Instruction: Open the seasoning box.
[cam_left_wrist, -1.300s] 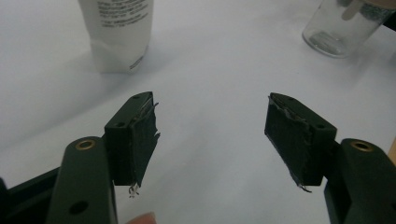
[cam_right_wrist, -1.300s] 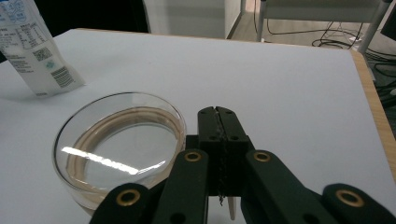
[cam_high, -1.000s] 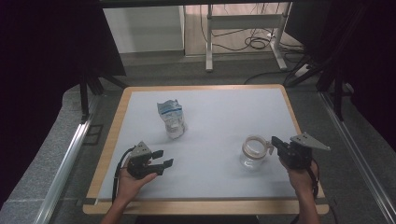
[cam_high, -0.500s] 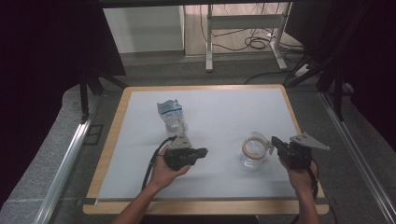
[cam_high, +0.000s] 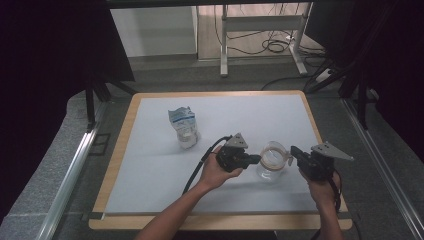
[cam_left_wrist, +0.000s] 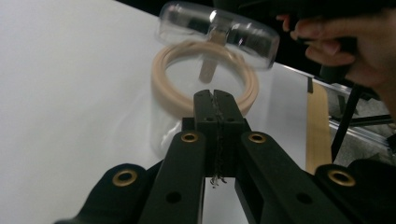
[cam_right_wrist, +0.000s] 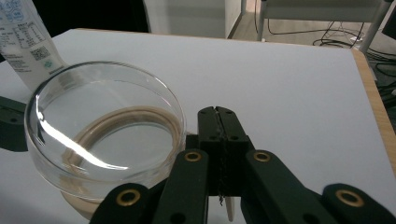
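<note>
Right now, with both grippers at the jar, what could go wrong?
1. The glass lid hangs tilted over the jar, seemingly held only by a thin beige tab pinched in the shut right gripper. If the tab slips, glass could drop on glass.
2. The left gripper, jaws shut, sits right at the jar's beige ring. A forward nudge might slide or tip the jar, since nothing braces its body.

Wood-edged desk (cam_high: 122, 150) with a white top, a clear jar (cam_high: 272, 167) standing right of centre, a white printed pouch (cam_high: 183, 126) upright farther back left
</note>
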